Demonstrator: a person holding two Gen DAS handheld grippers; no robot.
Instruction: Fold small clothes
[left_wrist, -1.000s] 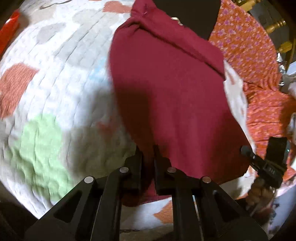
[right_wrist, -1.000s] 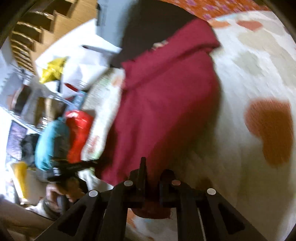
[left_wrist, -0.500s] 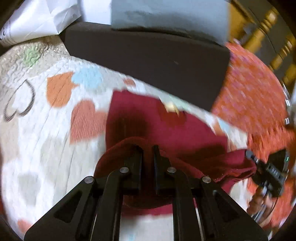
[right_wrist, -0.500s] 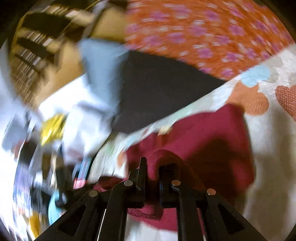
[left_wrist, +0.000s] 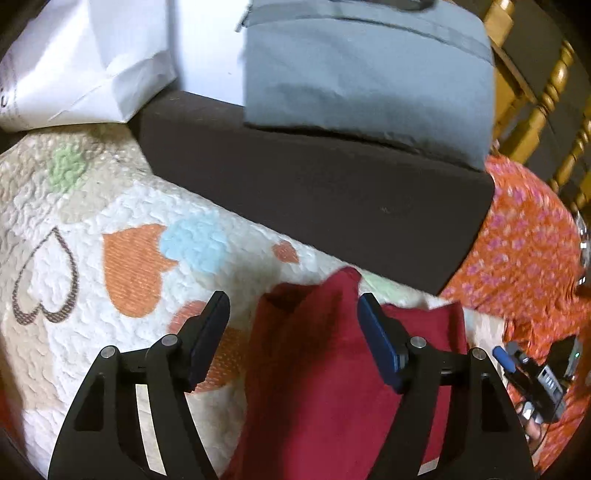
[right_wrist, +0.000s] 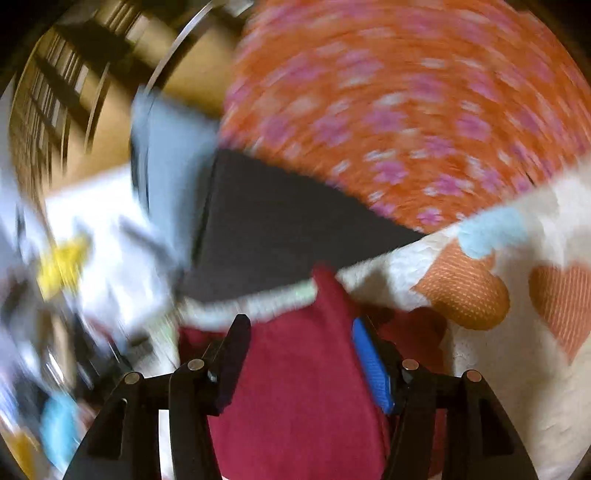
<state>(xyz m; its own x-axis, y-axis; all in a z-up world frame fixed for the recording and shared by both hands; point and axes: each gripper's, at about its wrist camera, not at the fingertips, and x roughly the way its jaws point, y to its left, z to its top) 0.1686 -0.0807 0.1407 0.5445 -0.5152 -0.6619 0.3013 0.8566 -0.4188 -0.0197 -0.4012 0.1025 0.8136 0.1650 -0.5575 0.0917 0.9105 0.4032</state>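
maroon garment (left_wrist: 314, 387) lies low centre, long axis running up-frame between both spread, empty claws: left claw (left_wrist: 293, 317), right claw (right_wrist: 301, 345).

The garment (left_wrist: 332, 369) lies on the quilt (left_wrist: 92, 295), spread between and under the two fingers of the left claw (left_wrist: 293, 332), reaching back beneath it. Ahead of this claw, past the garment's far tip, a cushion (left_wrist: 314, 192) rests on the quilt's far edge. A folded cloth (left_wrist: 369, 81) sits on top of the cushion, and a paper bag (left_wrist: 81, 74) stands to its left. A patterned sheet (left_wrist: 528, 240) lies to the right of the cushion and garment. The right claw (right_wrist: 299, 354) also has the garment between its spread fingers, with the cushion ahead and the quilt to its right.
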